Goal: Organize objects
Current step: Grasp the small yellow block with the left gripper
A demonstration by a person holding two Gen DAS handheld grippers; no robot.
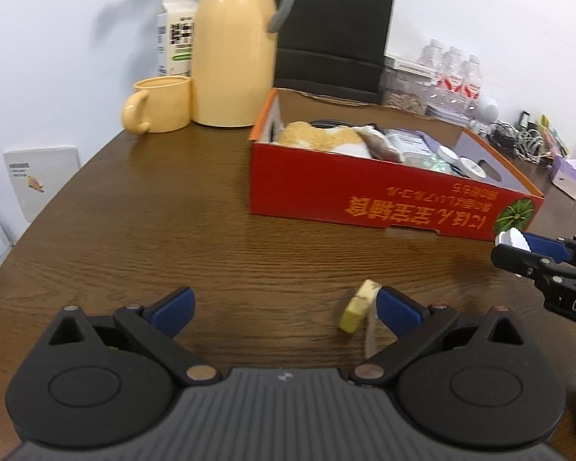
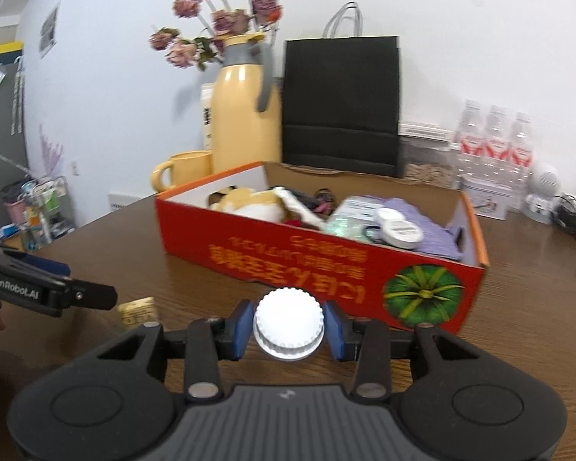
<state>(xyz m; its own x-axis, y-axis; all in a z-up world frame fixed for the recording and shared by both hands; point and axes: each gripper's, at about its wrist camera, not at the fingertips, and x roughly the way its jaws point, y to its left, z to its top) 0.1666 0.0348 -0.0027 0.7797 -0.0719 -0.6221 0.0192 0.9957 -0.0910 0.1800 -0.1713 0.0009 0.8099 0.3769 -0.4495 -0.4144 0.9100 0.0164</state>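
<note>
my right gripper [image 2: 288, 326] points slightly downward over the counter [image 2: 518, 307], clenched on a white ribbed jar [image 2: 288, 324] pinched between its blue pads just in front of the red box [image 2: 326, 269]. my left gripper [image 1: 286, 307] tilts down over the counter with its jaws spread wide and nothing gripped; a small yellowish block [image 1: 359, 305] lies on the wood touching its right pad. the box carries yellow characters i read upside down and a green fruit picture at one corner, and it holds a plush toy [image 2: 249, 203], packets and round white tins. the left gripper's side reads "genrobot.ai".
</note>
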